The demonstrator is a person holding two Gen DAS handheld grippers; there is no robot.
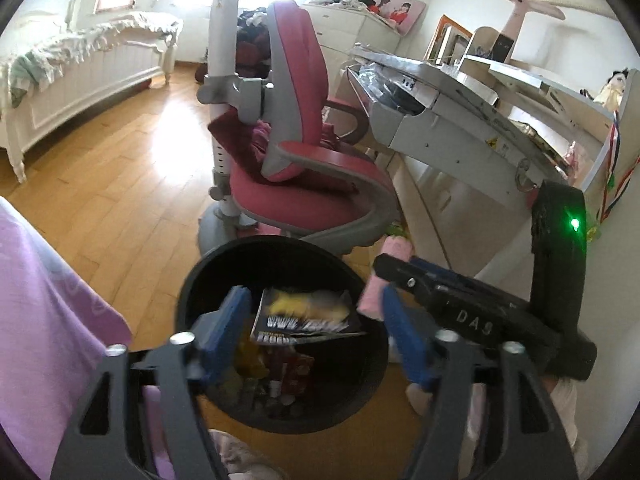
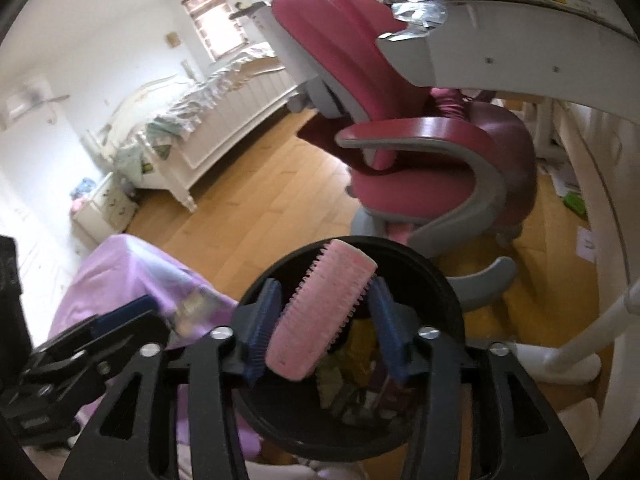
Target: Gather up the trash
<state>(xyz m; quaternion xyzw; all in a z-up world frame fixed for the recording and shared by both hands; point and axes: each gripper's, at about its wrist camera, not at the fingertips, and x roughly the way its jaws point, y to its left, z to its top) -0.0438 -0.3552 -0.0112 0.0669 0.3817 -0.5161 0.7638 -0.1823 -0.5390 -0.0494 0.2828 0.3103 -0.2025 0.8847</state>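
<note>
Both tools hang over the black trash bin [image 1: 280, 264] that stands on the wooden floor [image 1: 120, 184], just in front of the pink chair [image 1: 304, 152] and left of the worktop [image 1: 460, 120].

The right tool [image 2: 324, 320] has the pink hair roller [image 2: 324, 312] between its blue fingers [image 2: 260, 332]. The roller's long axis runs along the tool's pointing direction, its far end tipped toward the bin's far rim, its near end low between the jaws. On the right side a gap shows between bristles and pad; on the left the bristles look to be touching or only brushing the pad, so this reads as a loosened hold, not a clamp. No earlier view is there to compare. The roller sits directly above the bin's mouth, so a free drop should land inside.

The left tool [image 1: 316, 332] stands with its jaws wide apart and nothing pressed between them. A printed packet [image 1: 304, 316], blurred, lies inside the bin between the fingers, apart from both pads, on top of other wrappers.

The relation that matters: the roller is straight over the opening, slightly toward the bin's far-right side, and the right hand alone carries it. My judgement is that the release needs only a little more opening; the risk is bristles snagging on the left pad.
</note>
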